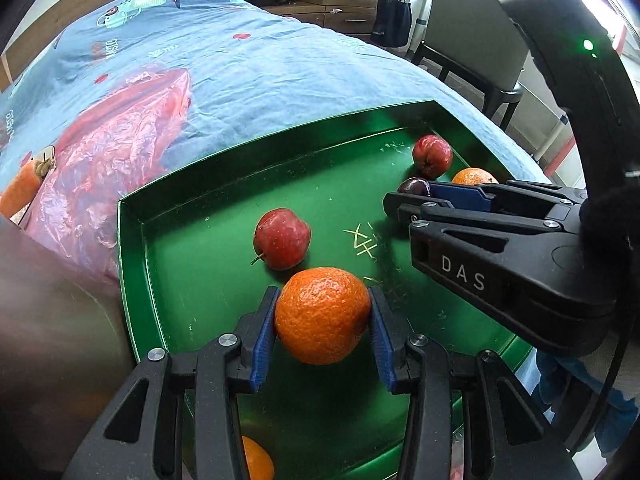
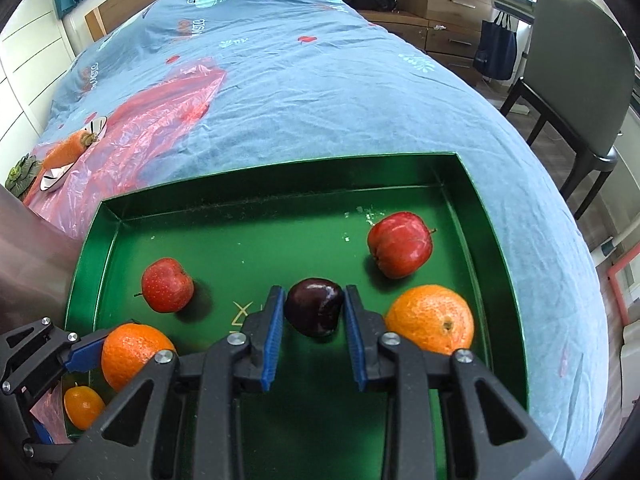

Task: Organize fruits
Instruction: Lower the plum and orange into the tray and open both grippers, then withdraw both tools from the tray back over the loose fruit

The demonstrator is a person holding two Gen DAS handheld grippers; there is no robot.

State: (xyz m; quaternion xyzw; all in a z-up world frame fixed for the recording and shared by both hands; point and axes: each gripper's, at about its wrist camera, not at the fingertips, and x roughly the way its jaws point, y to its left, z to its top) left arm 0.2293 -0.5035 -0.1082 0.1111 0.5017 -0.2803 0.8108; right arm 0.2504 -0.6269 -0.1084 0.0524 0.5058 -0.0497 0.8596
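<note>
Left claw (image 1: pixel 322 316): clenched on an orange (image 1: pixel 322 315), blue pads (image 1: pixel 264 336) pressed to its two flanks. Fruit carried over the near left part of the green tray (image 1: pixel 132 240); whether clear of the floor or just resting on it cannot be told. Red apple (image 1: pixel 282 238) just beyond the orange, close but apparently apart. A smaller orange (image 1: pixel 256 460) below the claw, at the near edge.

Right claw (image 2: pixel 314 312): clenched on a dark plum (image 2: pixel 315 307), pads on either side, near the middle of the tray in the right wrist view. Second orange (image 2: pixel 430 319) just to the right of that claw, nearly against its right finger. Second red apple (image 2: pixel 400 244) beyond and to the right, toward the far right corner.

Deciding relation, as judged: each held fruit sits straight ahead between its own fingers, so no reach remains; only the choice of set-down spot. Left claw nearer the left apple and small orange; right claw nearer the right orange and right apple. Both fruits round, no long axis to align. The two claws close side by side over the tray, right claw (image 1: pixel 404 206) seen to the right of the left one.

Risk, as judged: a released orange may roll on the smooth floor into the adjacent apple; plum likewise toward the right orange.

Off the tray: blue bedspread (image 1: pixel 280 80), pink plastic sheet (image 1: pixel 112 152), carrot (image 2: pixel 66 148) on a plate at far left.
</note>
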